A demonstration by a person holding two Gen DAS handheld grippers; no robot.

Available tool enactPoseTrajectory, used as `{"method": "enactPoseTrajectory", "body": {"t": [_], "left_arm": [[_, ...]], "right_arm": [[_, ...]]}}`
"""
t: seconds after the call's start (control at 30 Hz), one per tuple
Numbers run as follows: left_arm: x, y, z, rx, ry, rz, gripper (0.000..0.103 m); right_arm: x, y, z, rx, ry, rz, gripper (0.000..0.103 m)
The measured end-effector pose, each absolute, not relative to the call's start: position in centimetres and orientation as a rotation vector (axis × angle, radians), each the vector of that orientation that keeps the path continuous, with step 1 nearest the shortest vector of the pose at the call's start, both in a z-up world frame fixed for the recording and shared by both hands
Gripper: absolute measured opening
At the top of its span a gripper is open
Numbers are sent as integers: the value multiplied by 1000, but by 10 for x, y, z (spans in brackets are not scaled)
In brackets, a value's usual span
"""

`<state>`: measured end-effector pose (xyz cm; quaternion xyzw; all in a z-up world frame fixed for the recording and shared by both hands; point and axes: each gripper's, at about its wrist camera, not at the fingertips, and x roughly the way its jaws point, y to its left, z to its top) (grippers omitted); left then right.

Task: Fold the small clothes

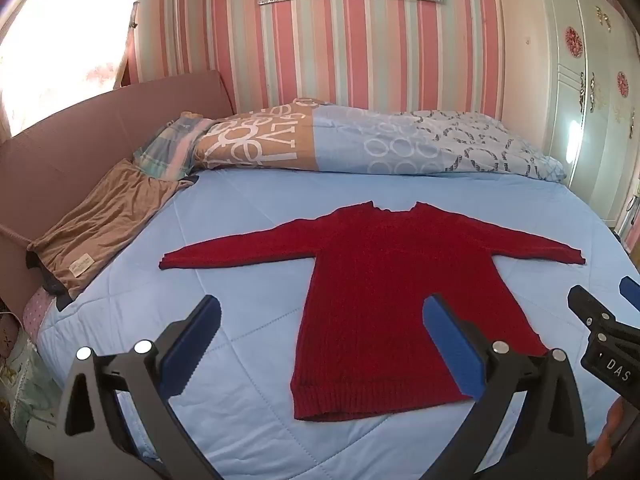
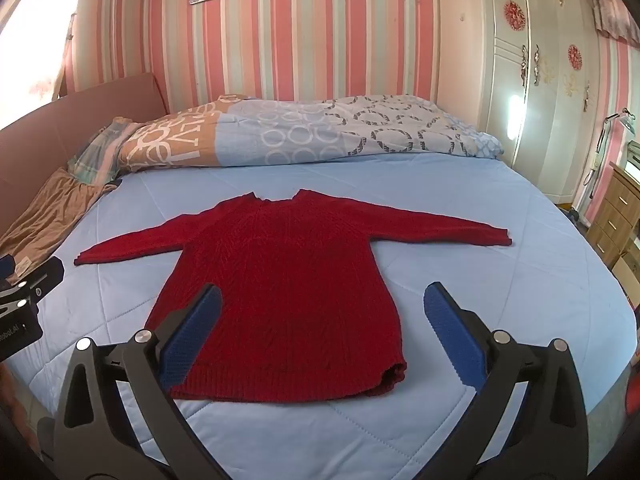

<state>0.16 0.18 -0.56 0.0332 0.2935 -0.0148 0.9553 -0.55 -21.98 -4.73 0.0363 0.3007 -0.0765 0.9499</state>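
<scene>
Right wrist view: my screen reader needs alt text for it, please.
A red knit sweater lies flat with sleeves spread on a light blue bed. The open right gripper hovers over its hem, empty. A folded duvet lies by the striped wall.

A red knitted sweater (image 1: 372,280) lay flat on the blue quilted bed (image 1: 248,208), sleeves spread left and right — behind it a patterned folded duvet (image 1: 360,140), a brown cloth (image 1: 100,224) at the left.

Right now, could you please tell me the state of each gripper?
Left gripper: jaws open, holding nothing.
Right gripper: jaws open, holding nothing.
</scene>
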Motion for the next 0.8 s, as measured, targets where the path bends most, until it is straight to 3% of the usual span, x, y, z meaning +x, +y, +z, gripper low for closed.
{"method": "enactPoseTrajectory", "body": {"t": [0.8], "left_arm": [[4,4,-6,63,602,-35,101]], "right_arm": [[-2,-217,-45,74,612,-153,100]]}}
